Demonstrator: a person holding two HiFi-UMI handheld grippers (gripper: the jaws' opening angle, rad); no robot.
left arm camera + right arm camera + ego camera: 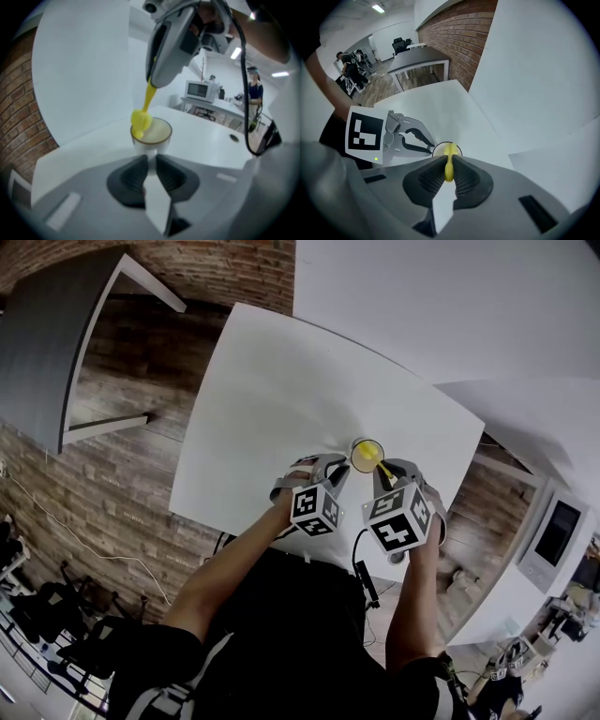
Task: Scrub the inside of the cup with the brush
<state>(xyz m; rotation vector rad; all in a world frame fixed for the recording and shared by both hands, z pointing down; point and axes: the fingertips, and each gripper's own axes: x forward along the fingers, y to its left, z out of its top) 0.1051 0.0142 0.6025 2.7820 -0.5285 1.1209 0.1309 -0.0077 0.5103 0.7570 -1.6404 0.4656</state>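
**A:** Where is the cup (367, 454) standing?

**B:** It's standing upright on the white surface (272, 399), with the surface's edge running close by the cup on the person's side. Both grippers are meeting at it. The left gripper (151, 161) is reaching in from the cup's left, and its jaws are pinching narrowly on the cup's near side, low down.

**A:** And the brush (140, 121)?

**B:** The right gripper (448, 161) is pointing steeply down over the cup, and its jaws are clamping the yellow handle. The left gripper view is telling the most. There the yellow head is sitting at the cup's left rim, and the handle is slanting up to the right gripper's tips. The head view is giving only a yellow spot in the cup's mouth.

**A:** What is the right gripper view adding?

**B:** It's looking down along the handle into the cup, and it's showing the left gripper's tips lying against the cup's left side.

**A:** Is anything giving you trouble?

**B:** I'm not making out which part of the cup the left jaws are pinching, because they are covering it themselves. The brush head is blurring into one yellow lump, so I can't tell whether it's touching the inner wall.
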